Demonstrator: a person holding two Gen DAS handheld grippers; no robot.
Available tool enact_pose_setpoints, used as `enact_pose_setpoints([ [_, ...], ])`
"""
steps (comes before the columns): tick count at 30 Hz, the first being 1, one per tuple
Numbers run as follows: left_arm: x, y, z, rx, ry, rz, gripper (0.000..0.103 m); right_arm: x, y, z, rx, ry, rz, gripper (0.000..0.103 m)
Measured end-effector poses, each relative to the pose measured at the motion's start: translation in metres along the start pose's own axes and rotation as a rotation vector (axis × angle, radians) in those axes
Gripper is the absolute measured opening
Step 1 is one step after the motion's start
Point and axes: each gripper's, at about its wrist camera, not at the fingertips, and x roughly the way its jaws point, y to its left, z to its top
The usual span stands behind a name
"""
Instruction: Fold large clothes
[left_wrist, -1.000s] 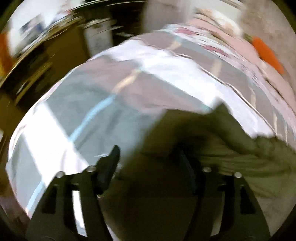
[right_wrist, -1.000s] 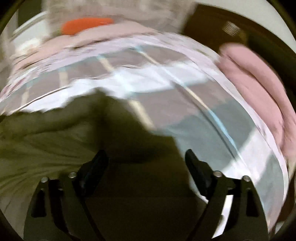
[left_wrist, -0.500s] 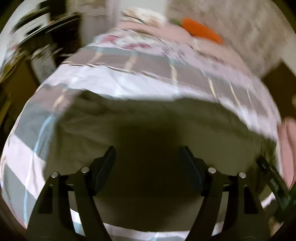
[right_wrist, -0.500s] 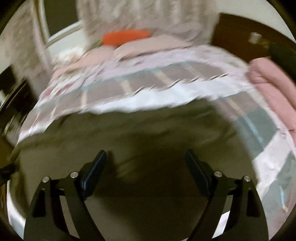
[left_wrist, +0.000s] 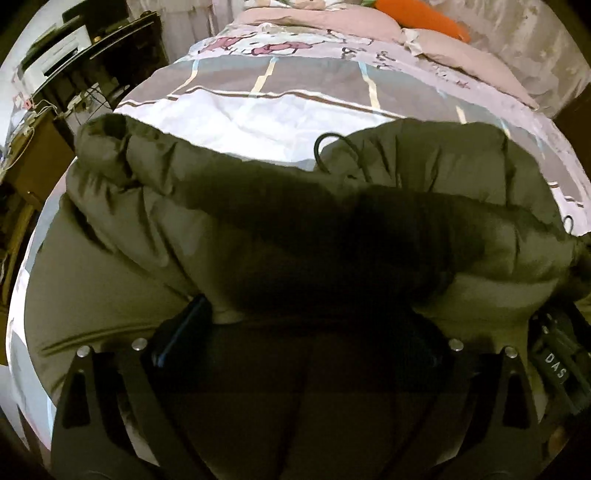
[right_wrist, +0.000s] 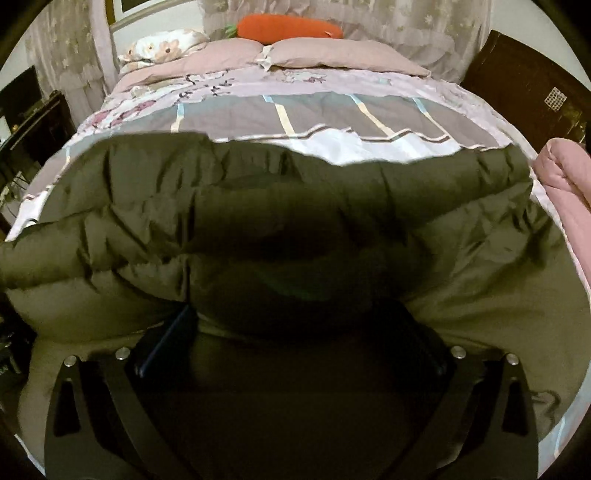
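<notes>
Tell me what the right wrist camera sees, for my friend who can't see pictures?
A puffy olive-green jacket bulges up between the wide-apart fingers of the right gripper, spread over a striped bed cover. Behind it lie pink pillows and an orange carrot cushion.

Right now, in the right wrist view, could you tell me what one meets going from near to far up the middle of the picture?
Right gripper → olive puffer jacket → striped duvet → pink pillows → orange carrot cushion → curtain.
</notes>
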Motion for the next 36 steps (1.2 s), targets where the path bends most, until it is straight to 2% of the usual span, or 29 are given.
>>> enact_pose_setpoints([
  [3,0.001,0.002,-0.002,-0.001,0.022,-0.009,0.098,0.003,-0.001,0.000,-0.013,0.021,0.012,0.102],
  [5,-0.008,0.010,0.001,-0.036,0.007,-0.052,0.095,-0.007,-0.007,0.002,-0.005,0.003,0.045,0.102],
  [7,-0.018,0.016,0.007,-0.062,-0.048,-0.080,0.091,-0.023,-0.018,0.006,0.023,-0.055,0.059,0.098],
  [9,-0.038,0.023,0.013,-0.073,-0.150,-0.058,0.091,-0.045,-0.039,0.011,0.084,-0.144,0.054,0.098],
  [11,-0.049,0.036,0.018,-0.106,-0.207,-0.031,0.091,-0.059,-0.066,0.018,0.165,-0.200,0.024,0.098],
  [14,-0.034,0.056,0.021,-0.183,-0.134,-0.020,0.091,-0.047,-0.111,0.019,0.294,-0.139,-0.040,0.098],
  [16,-0.016,0.073,0.019,-0.224,-0.083,0.034,0.092,-0.029,-0.140,0.012,0.367,-0.077,-0.076,0.094],
  [21,-0.016,0.090,0.020,-0.211,-0.101,0.161,0.092,-0.033,-0.157,0.012,0.376,-0.073,-0.168,0.092],
  [24,-0.026,0.099,0.020,-0.268,-0.119,0.113,0.092,-0.049,-0.147,0.014,0.380,-0.122,-0.156,0.093],
  [27,-0.013,0.094,0.020,-0.224,-0.078,0.148,0.093,-0.040,-0.134,0.008,0.310,-0.085,-0.203,0.092],
  [33,-0.007,0.105,0.015,-0.211,-0.056,0.197,0.095,-0.021,-0.176,-0.011,0.428,0.011,-0.257,0.092],
  [36,-0.019,0.114,0.017,-0.268,-0.081,0.142,0.094,-0.033,-0.181,-0.013,0.478,-0.014,-0.207,0.092],
])
